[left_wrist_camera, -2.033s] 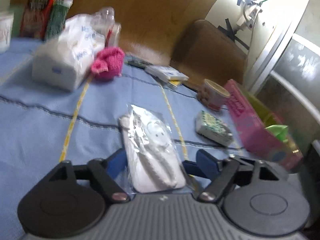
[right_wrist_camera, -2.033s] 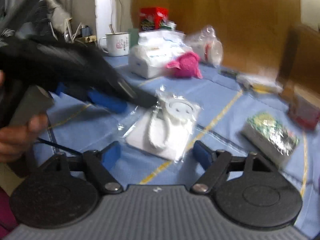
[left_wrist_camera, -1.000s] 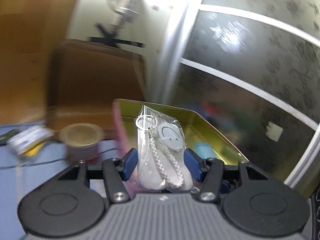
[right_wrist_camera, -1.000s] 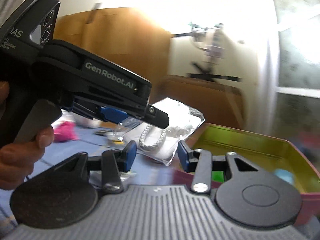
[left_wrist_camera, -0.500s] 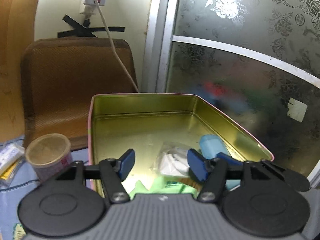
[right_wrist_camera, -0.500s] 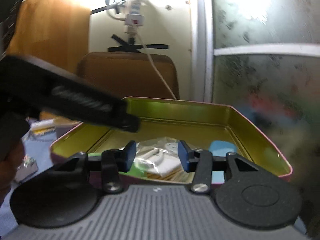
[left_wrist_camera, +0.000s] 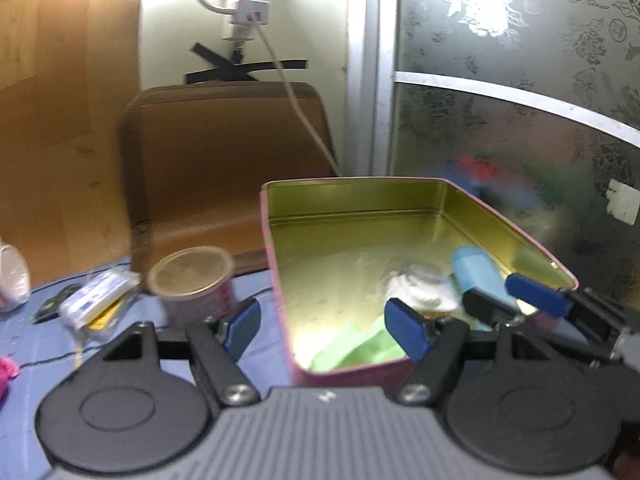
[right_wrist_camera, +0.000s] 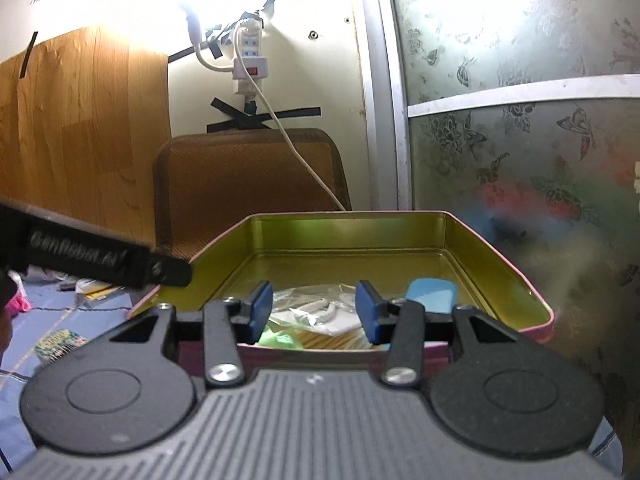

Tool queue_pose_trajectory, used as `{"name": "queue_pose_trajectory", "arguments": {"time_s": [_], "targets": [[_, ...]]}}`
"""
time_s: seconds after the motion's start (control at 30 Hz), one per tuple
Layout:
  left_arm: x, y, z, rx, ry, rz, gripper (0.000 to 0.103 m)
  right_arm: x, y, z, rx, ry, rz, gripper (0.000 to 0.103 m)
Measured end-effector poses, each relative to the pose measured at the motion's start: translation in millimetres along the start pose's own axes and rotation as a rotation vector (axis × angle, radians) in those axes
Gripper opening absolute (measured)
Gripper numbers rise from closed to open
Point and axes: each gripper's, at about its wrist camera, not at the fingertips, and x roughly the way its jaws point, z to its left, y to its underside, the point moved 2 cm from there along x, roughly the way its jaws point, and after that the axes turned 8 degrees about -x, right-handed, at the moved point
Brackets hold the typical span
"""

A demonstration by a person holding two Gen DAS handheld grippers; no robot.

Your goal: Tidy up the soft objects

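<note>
The clear bag with the white soft item (left_wrist_camera: 412, 288) lies inside the pink tin with a gold inside (left_wrist_camera: 352, 182), beside a light blue object (left_wrist_camera: 476, 268) and green pieces (left_wrist_camera: 352, 344). My left gripper (left_wrist_camera: 324, 328) hovers at the tin's near left corner, jaws opening, with nothing gripped between them. In the right wrist view the bag (right_wrist_camera: 316, 308) rests in the tin (right_wrist_camera: 348, 214) just beyond my right gripper (right_wrist_camera: 313, 316), which stands open at the near wall. The left gripper's finger (right_wrist_camera: 108, 266) reaches in from the left. The right gripper's fingers (left_wrist_camera: 536, 290) show over the tin's right side.
A paper cup with a pink side (left_wrist_camera: 192, 284) and a flat packet (left_wrist_camera: 100, 292) sit left of the tin on the blue cloth. A brown chair back (left_wrist_camera: 228, 152) stands behind, with frosted glass (left_wrist_camera: 520, 120) at the right. A green patterned packet (right_wrist_camera: 60, 340) lies at the left.
My left gripper let go of the bagged white item, which now lies in the tin; its jaws have widened and it has shifted left. My right gripper came up to the tin's near wall.
</note>
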Motion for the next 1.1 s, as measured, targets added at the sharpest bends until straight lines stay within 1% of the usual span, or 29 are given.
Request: {"name": "queue_pose_trajectory", "arguments": {"time_s": [0.1,0.27,0.4,0.5,0.67,0.77,0.87,0.93,1.1], "targets": [[-7.8,4.8,11.0,-0.007,-0.031,0.000,0.071,0.5,-1.9,1.1,0.024,-0.026,0.010,0.049],[-18.1,12.0,25.6,-0.020,-0.049,-0.002,0.072,-0.1,-5.0,8.0,0.035,-0.053,0.018,0.049],[-25.8,16.4,33.4,-0.034,-0.053,-0.011,0.076,-5.3,-9.0,13.6,0.045,-0.062,0.005,0.049],[-31.1,20.9,36.1,-0.032,-0.050,-0.016,0.077,-11.9,-10.1,16.1,0.074,-0.058,-0.008,0.049],[-37.6,33.4,45.1,-0.038,-0.056,-0.019,0.079,-21.4,-3.0,24.3,0.128,-0.070,-0.003,0.050],[-41.4,45.3,54.5,-0.045,-0.065,-0.017,0.079,-26.7,3.7,35.5,0.120,-0.092,-0.001,0.050],[-45.9,61.5,66.5,-0.045,-0.093,-0.011,0.080,-30.7,9.3,48.6,0.093,-0.117,0.007,0.050],[-47.5,72.0,79.3,-0.054,-0.119,0.000,0.081,-29.8,13.0,57.9,0.079,-0.143,0.030,0.050],[-49.0,89.7,120.3,-0.140,-0.204,0.042,0.081,-16.3,25.2,77.0,0.076,-0.218,0.118,0.049]]}}
